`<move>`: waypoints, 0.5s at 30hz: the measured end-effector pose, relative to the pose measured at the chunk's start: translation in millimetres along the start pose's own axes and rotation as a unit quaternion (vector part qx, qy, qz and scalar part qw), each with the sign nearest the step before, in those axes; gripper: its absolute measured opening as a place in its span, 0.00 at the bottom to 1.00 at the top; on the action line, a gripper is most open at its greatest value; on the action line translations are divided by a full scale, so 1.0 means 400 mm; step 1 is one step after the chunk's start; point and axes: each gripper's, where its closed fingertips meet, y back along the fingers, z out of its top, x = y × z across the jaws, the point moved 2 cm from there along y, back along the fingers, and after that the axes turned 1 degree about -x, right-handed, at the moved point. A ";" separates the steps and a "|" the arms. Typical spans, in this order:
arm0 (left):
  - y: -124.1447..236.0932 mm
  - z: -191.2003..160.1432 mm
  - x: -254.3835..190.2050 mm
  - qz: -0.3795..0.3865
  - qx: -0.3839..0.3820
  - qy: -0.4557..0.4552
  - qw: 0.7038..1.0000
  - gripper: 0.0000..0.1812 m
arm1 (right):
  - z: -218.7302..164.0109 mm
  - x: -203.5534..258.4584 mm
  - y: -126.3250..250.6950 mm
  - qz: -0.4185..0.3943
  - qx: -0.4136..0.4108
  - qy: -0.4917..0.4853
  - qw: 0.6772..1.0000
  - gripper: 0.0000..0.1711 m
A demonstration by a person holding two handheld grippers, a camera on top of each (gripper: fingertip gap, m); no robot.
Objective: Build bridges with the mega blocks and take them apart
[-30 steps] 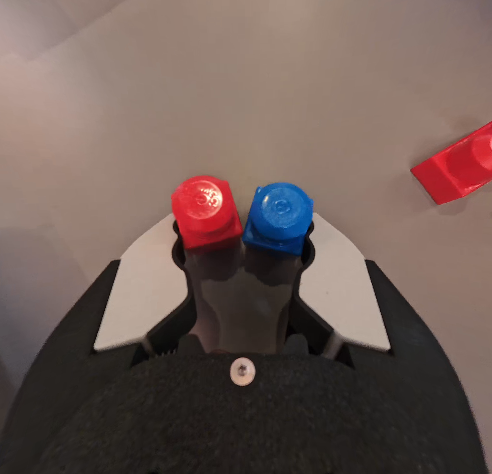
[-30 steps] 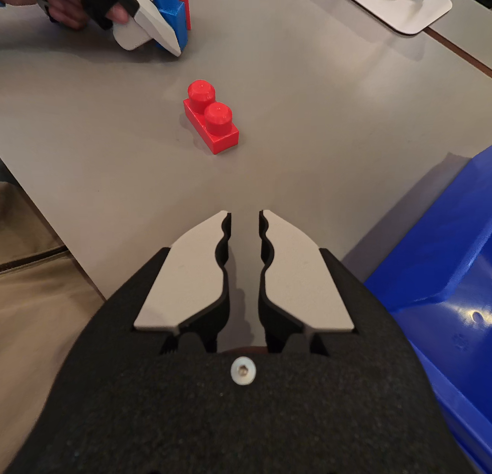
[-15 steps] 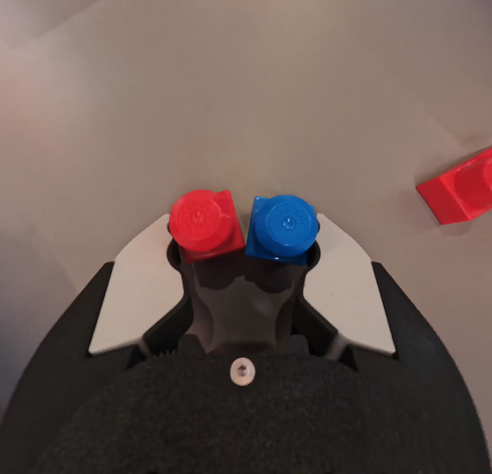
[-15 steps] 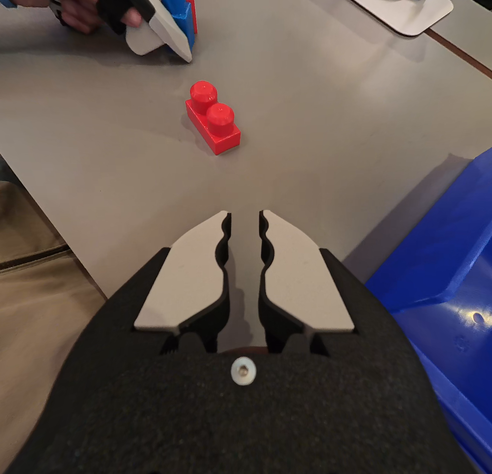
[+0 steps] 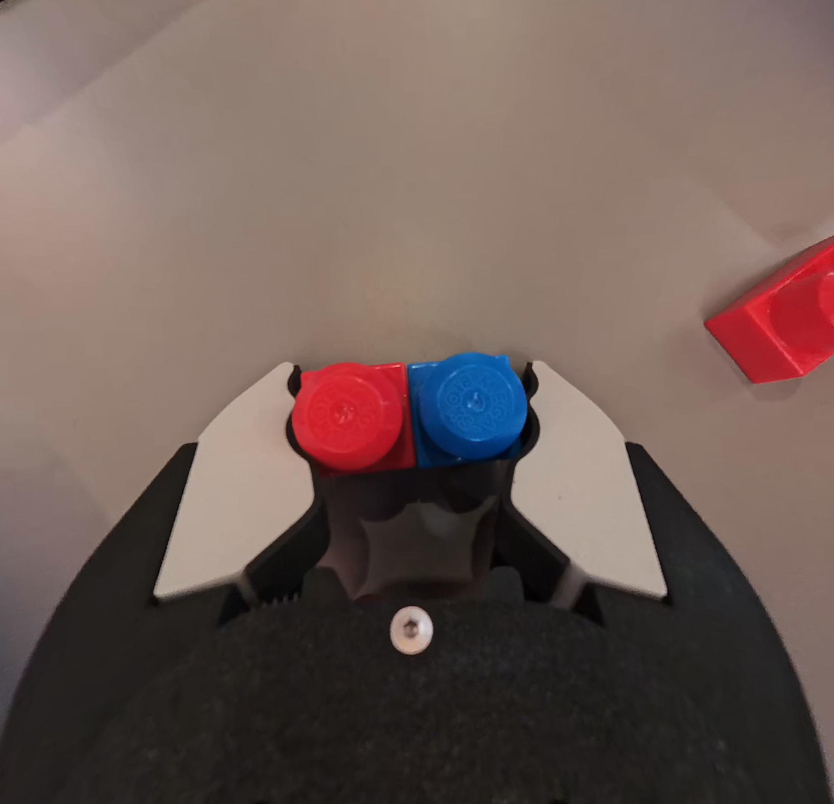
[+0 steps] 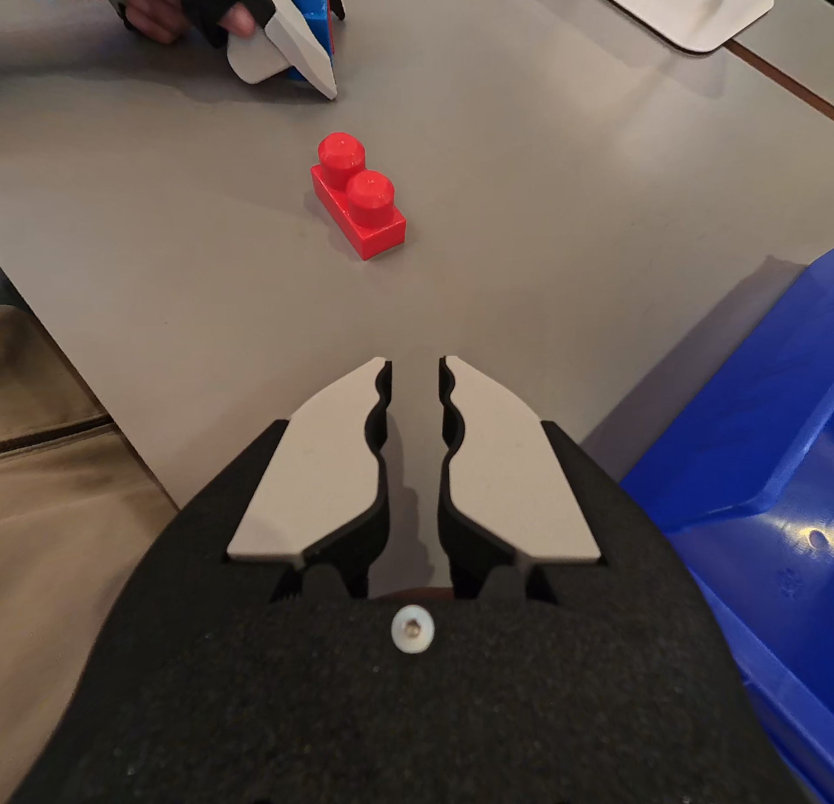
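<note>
The left gripper (image 5: 410, 414) clamps a red block (image 5: 349, 417) and a blue block (image 5: 469, 405) side by side on the counter (image 5: 406, 173), while the two-stud red block (image 6: 359, 202), long axis toward 11 o'clock, lies at 12 o'clock from the narrow, empty right gripper (image 6: 415, 367).

Grey table (image 6: 541, 159), white mat (image 6: 677, 10) far corner.
</note>
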 end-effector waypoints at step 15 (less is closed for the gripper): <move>0.031 -0.034 -0.002 0.020 -0.003 0.037 0.999 0.55 | -0.004 0.001 -0.001 0.001 0.003 0.001 1.000 0.11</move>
